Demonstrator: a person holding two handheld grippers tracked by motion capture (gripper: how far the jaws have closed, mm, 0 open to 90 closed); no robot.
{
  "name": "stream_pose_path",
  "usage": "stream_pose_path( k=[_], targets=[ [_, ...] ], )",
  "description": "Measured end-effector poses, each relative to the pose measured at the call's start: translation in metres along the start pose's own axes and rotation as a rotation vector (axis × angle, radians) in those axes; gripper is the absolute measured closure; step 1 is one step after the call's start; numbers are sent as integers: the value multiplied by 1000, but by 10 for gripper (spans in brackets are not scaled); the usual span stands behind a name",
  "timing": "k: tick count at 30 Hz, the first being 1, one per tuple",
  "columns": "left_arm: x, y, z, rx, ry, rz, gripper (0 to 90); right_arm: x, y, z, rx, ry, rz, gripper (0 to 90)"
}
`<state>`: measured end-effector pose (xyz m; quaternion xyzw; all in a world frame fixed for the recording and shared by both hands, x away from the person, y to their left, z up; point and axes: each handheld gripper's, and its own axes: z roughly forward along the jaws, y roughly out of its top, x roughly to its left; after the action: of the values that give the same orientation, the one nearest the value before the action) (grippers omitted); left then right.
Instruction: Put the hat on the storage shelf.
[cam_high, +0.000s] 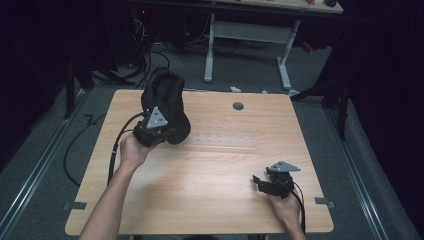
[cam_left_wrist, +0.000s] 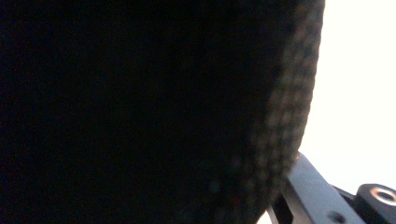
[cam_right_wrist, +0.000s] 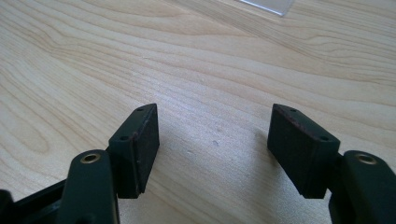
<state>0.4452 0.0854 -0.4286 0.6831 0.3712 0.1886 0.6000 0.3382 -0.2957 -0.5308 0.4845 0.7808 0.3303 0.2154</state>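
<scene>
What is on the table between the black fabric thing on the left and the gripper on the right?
In the high view, bare wood separates the black fabric item from the right gripper; a faint clear strip lies just beyond.

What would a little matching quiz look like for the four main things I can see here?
Things:
1. left gripper
2. right gripper
3. black fabric item
4. grey round cap

States or places:
A. set in the table top near the far edge
B. jaws apart, nothing between them
C. lifted above the table's left part
D. right up against dark fabric

Pairs: 1-D, 2-B, 3-C, 4-A
</scene>
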Motion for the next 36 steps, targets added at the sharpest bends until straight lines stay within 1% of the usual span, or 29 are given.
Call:
stream_pose_path(
  k=[2, 4, 5, 6, 9, 10, 11, 12, 13, 15, 19, 22, 25, 28, 29, 31, 33, 36],
  targets=[
    [0, 0, 0, 2, 0, -6, 742, 0, 0, 0, 0, 0, 0, 343],
    [2, 1, 0, 15, 3, -6, 741, 0, 0, 0, 0, 0, -1, 343],
    [2, 1, 1, 17, 12, -8, 742, 0, 0, 0, 0, 0, -1, 343],
    [3, 1, 1, 23, 16, -3, 742, 0, 0, 0, 0, 0, -1, 343],
    [0, -4, 4, 74, 25, 43, 741, 0, 0, 0, 0, 0, -1, 343],
    [-2, -6, 6, 87, 27, 51, 741, 0, 0, 0, 0, 0, 0, 343],
    [-3, -9, 7, 96, 30, 57, 741, 0, 0, 0, 0, 0, -1, 342],
    [-5, -11, 9, 91, 30, 57, 741, 0, 0, 0, 0, 0, -3, 342],
    [-5, -12, 10, 97, 30, 61, 740, 0, 0, 0, 0, 0, -1, 343],
    [-5, -13, 12, 85, 31, 46, 739, 0, 0, 0, 0, 0, -1, 342],
    [-4, -15, 11, 79, 36, 26, 734, 0, 0, 0, 0, 0, -1, 342],
    [-4, -16, 11, 75, 36, -1, 729, 0, 0, 0, 0, 0, -1, 342],
    [-5, -17, 11, 66, 40, -38, 721, 0, 0, 0, 0, 0, -1, 342],
    [-5, -16, 11, 65, 45, -61, 709, 0, 0, 0, 0, 0, -1, 342],
    [-6, -15, 11, 61, 45, -76, 698, 0, 0, 0, 0, 0, -1, 342],
    [-7, -15, 11, 62, 50, -94, 648, 0, 0, 0, 0, 0, -1, 342],
    [-8, -14, 12, 54, 55, -114, 576, 0, 0, 0, 0, 0, -1, 342],
    [-10, -12, 13, 49, 64, -129, 469, 0, 0, 0, 0, 0, -2, 343]
  ],
)
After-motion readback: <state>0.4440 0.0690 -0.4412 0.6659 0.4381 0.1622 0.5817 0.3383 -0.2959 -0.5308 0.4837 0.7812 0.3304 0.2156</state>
